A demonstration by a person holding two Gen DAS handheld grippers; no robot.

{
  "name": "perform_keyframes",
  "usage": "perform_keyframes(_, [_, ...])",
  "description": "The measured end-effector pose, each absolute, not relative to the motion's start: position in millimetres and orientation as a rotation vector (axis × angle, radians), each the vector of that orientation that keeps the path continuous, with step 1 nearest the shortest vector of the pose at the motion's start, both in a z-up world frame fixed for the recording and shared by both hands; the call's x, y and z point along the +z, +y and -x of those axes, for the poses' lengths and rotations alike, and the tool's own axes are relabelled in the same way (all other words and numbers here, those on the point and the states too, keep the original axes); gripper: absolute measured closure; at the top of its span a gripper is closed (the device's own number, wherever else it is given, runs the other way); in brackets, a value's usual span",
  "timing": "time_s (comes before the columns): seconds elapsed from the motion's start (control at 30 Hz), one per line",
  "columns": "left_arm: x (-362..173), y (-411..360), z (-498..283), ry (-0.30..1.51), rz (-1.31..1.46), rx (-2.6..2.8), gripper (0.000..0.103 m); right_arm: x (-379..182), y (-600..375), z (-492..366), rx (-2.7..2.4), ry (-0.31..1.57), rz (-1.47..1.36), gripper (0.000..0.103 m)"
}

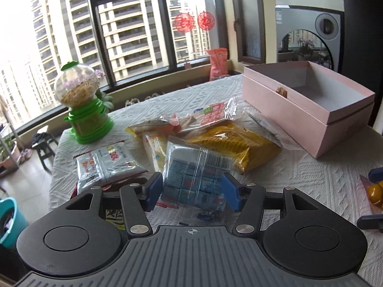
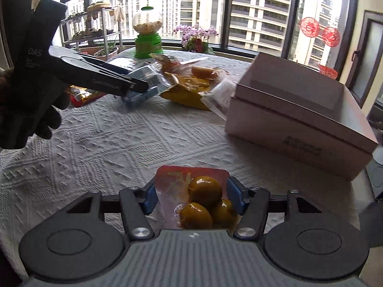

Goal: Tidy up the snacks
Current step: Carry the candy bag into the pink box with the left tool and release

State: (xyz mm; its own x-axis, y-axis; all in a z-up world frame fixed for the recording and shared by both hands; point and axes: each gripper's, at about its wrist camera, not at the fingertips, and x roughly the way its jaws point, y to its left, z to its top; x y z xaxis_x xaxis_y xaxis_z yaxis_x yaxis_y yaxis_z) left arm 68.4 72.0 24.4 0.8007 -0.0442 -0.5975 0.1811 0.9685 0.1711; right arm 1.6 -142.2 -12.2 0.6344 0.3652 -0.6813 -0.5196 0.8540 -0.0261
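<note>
My left gripper (image 1: 191, 189) is closed around a clear bag of blue wrapped candies (image 1: 194, 174), at the near edge of a pile of snack packets: a yellow bag (image 1: 237, 148), a grey-and-red packet (image 1: 105, 165) and a clear packet with a red label (image 1: 210, 114). My right gripper (image 2: 192, 199) is shut on a red-topped pack of brown round snacks (image 2: 201, 201), held above the tablecloth. The open pink box (image 1: 308, 105) stands at the right; it also shows in the right wrist view (image 2: 299, 119). The left gripper with the blue bag (image 2: 141, 88) shows there too.
A green candy dispenser (image 1: 83, 105) stands at the table's far left corner. The white quilted tablecloth (image 2: 119, 138) covers the table. An orange bag (image 1: 217, 63) leans on the window sill. A teal bucket (image 1: 9, 222) and a stool (image 1: 44, 148) stand on the floor at left.
</note>
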Motion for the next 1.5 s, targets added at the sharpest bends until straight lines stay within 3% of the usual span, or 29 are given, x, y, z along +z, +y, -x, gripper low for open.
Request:
perform_keyframes(0.1, [21,69,-71,0.643,-0.265,-0.096,0.041,-16,-159,0,0.465,0.712,0.187,0.026])
perform_keyframes(0.23, [18,72,-75,0.631,-0.273,-0.099,0.039,-20,-165,-3,0.452,0.698,0.166,0.022])
perform_keyframes(0.4, [9,69,-75,0.678,-0.325,-0.147,0.031,-20,-167,-2,0.45,0.7,0.15,0.021])
perform_keyframes(0.5, [9,71,-69,0.658,-0.333,-0.152,0.031,-21,-170,-1,0.45,0.699,0.146,0.021])
perform_keyframes(0.57, [13,80,-72,0.675,-0.251,-0.143,0.037,-22,-168,-2,0.448,0.698,0.149,0.021])
perform_keyframes(0.8, [39,84,-29,0.705,-0.013,-0.27,0.038,-22,-166,-3,0.445,0.705,0.148,0.017])
perform_keyframes(1.1, [20,44,18,0.794,-0.062,-0.339,0.037,-18,-173,10,0.474,0.724,0.215,0.017])
perform_keyframes(1.37, [14,32,18,0.78,-0.031,-0.32,0.035,-13,-194,41,0.328,0.627,0.501,0.016])
perform_keyframes(1.5, [13,27,22,0.769,-0.045,-0.301,0.035,-7,-193,34,0.373,0.67,0.373,0.016])
